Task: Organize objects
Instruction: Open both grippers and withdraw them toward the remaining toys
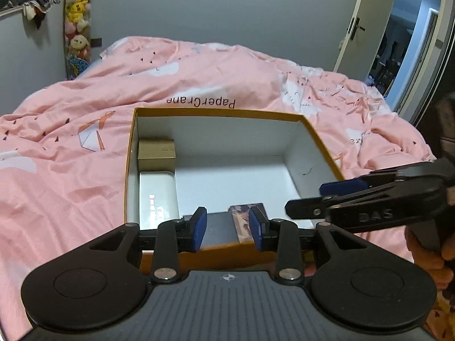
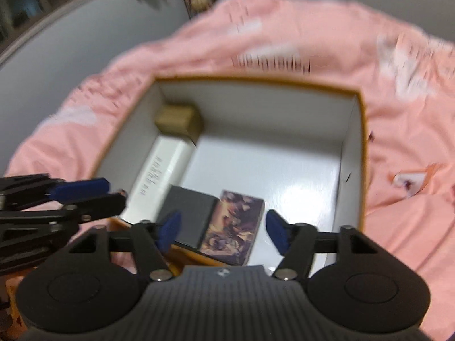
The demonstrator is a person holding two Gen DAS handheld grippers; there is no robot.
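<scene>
An open orange box with white inside (image 1: 219, 112) (image 2: 362, 147) lies on a pink bed. In it are a brown carton (image 1: 155, 155) (image 2: 177, 120), a long white box (image 1: 157, 196) (image 2: 163, 174), a grey box (image 1: 220, 227) (image 2: 187, 217) and a picture-printed box (image 1: 241, 221) (image 2: 233, 227). My left gripper (image 1: 227, 228) is open just above the box's near wall, over the grey and printed boxes, holding nothing. My right gripper (image 2: 223, 228) is open and empty above the printed box; it shows from the side in the left view (image 1: 310, 199).
The pink duvet (image 1: 85, 130) (image 2: 398, 142) surrounds the box. A hanging column of plush toys (image 1: 76, 22) and clothes on a rail (image 1: 31, 0) are at the far wall. An open door (image 1: 398, 34) is at the right.
</scene>
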